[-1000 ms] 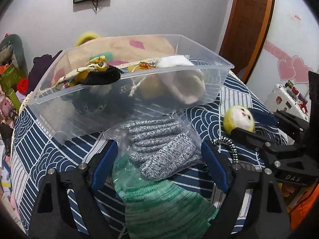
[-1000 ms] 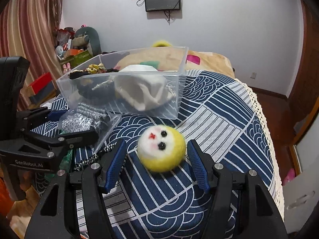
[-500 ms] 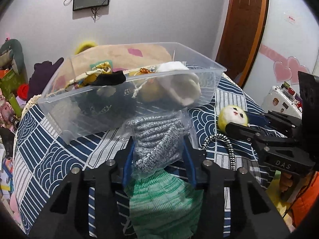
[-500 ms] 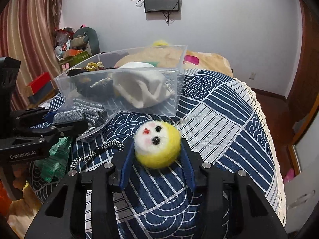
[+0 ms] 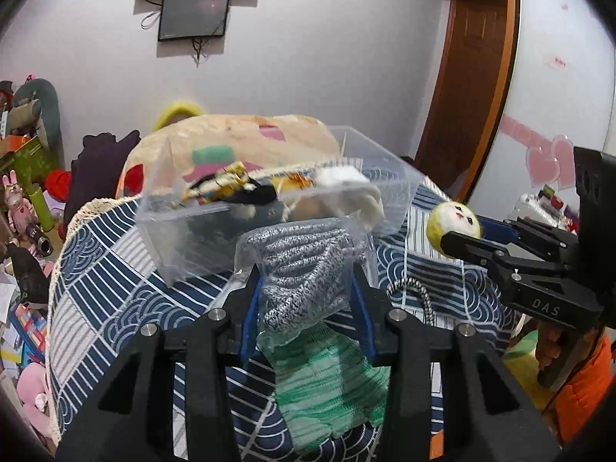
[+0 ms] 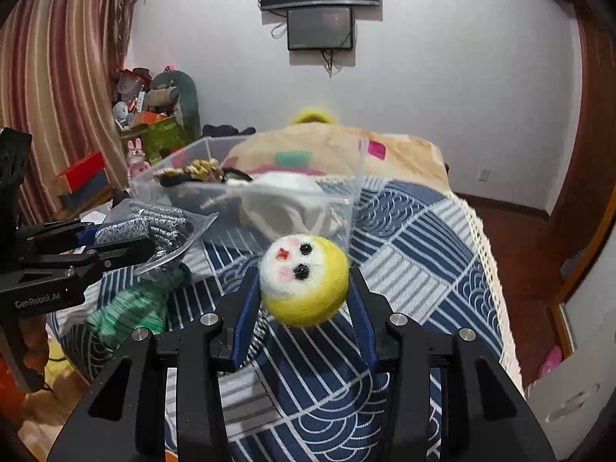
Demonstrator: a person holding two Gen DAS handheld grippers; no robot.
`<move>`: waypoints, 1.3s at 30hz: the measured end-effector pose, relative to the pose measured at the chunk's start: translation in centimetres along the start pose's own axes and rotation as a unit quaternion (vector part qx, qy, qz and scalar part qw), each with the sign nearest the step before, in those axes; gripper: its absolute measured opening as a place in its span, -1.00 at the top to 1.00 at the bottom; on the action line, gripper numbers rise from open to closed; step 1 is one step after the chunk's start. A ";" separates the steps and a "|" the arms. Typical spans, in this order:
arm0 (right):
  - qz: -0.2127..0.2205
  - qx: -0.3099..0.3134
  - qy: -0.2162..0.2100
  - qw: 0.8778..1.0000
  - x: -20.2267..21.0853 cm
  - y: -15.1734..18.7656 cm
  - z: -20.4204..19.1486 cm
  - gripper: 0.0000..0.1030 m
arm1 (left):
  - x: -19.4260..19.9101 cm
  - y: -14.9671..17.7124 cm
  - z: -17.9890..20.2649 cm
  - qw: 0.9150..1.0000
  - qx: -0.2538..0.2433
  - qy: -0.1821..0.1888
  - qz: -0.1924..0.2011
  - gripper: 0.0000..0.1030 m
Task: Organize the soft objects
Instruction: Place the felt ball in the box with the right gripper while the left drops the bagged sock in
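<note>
My left gripper [image 5: 306,288] is shut on a clear bag of grey knit gloves [image 5: 304,265] and holds it above the bed, in front of the clear plastic bin [image 5: 392,177]. My right gripper [image 6: 304,288] is shut on a yellow felt ball with a face [image 6: 304,279], lifted off the bed. The ball also shows in the left wrist view [image 5: 454,223], and the gloves bag in the right wrist view [image 6: 154,227]. The bin [image 6: 354,177] holds a white cloth, black items and a yellow patterned scarf.
A green knit item [image 5: 327,381] and a black-and-white cord [image 5: 415,296] lie on the blue patterned bedspread [image 6: 423,238]. A folded beige blanket [image 5: 238,142] lies behind the bin. Clutter and toys stand at the left. A wooden door [image 5: 469,57] is at the right.
Both grippers closed on their objects and lifted them off the bed: the left on the gloves bag, the right on the yellow ball. The bin now looks lower and farther.
</note>
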State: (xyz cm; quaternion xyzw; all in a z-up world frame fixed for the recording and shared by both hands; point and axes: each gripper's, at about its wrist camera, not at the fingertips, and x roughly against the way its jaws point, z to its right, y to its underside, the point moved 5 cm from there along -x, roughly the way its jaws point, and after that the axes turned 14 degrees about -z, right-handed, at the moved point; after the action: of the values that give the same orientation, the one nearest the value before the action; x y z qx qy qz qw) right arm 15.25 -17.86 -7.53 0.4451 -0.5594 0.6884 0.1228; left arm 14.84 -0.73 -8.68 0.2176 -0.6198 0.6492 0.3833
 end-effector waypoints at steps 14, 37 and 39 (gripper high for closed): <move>0.062 0.023 -0.002 0.998 2.2 -4.3 -1.2 0.21 | 4.8 -3.5 -1.7 0.997 0.024 -0.013 0.074 0.19; 0.029 0.010 0.011 0.999 -2.3 -7.8 0.0 0.20 | -2.1 -9.0 -2.0 0.999 0.022 -0.022 0.023 0.19; 0.019 0.007 0.012 1.000 -2.9 -7.7 0.2 0.20 | -2.8 -9.1 -2.1 0.999 0.025 -0.024 0.018 0.19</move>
State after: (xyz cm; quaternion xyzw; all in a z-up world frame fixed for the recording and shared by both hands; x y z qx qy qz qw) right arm 22.12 -14.40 -4.66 0.4272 -0.5610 0.7000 0.1131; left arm 23.92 0.07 -5.24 0.2315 -0.6162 0.6658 0.3514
